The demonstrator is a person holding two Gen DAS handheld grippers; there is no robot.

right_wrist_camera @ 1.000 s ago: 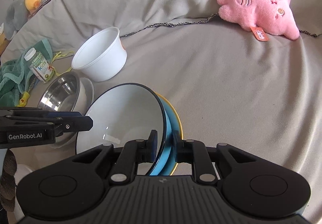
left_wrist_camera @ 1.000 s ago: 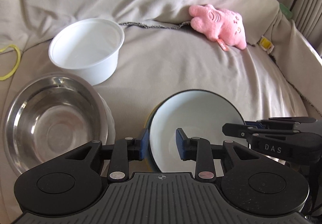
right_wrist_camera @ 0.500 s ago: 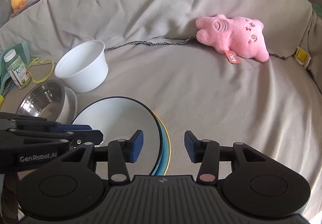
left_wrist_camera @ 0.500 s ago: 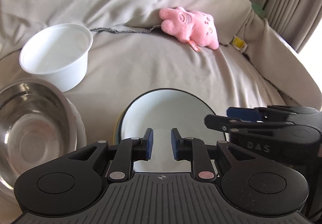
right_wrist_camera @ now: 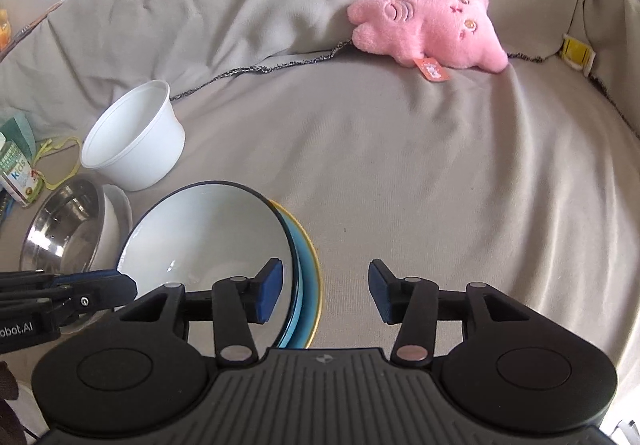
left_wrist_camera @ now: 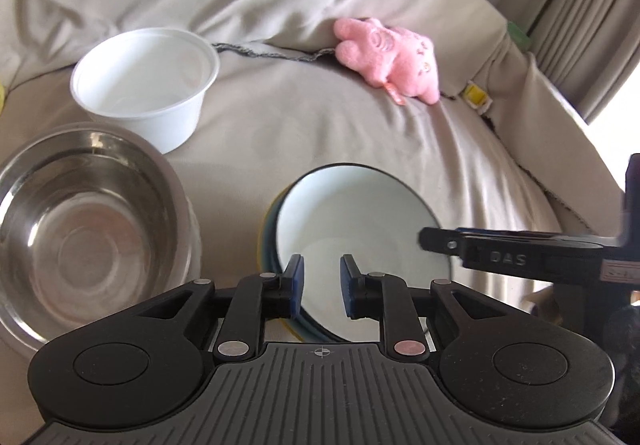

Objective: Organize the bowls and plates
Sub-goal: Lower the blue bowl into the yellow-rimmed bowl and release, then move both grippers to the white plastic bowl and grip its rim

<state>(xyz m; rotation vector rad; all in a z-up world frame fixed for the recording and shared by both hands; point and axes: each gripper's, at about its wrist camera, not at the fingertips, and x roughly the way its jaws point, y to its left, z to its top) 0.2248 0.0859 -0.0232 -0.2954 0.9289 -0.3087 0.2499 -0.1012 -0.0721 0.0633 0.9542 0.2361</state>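
Resting on the couch cover (right_wrist_camera: 400,173), a white plate (right_wrist_camera: 208,233) lies on top of a blue plate (right_wrist_camera: 306,265) and a yellow plate (right_wrist_camera: 317,277), so the plate stack appears done. Just beside it, a steel bowl (left_wrist_camera: 84,213) sits nested in a white bowl (right_wrist_camera: 116,213), while a white plastic bowl (left_wrist_camera: 148,85) stands apart behind them and probably remains to be stacked. The right gripper (right_wrist_camera: 325,295) hangs with its jaws apart and empty around the stack's near rim; a second ago they were clamped on the tilted white plate, which now lies flat. The left gripper (left_wrist_camera: 320,285), its jaws narrowed but gripping nothing, has closed in since then. A pink plush toy (right_wrist_camera: 432,33) lies well apart.
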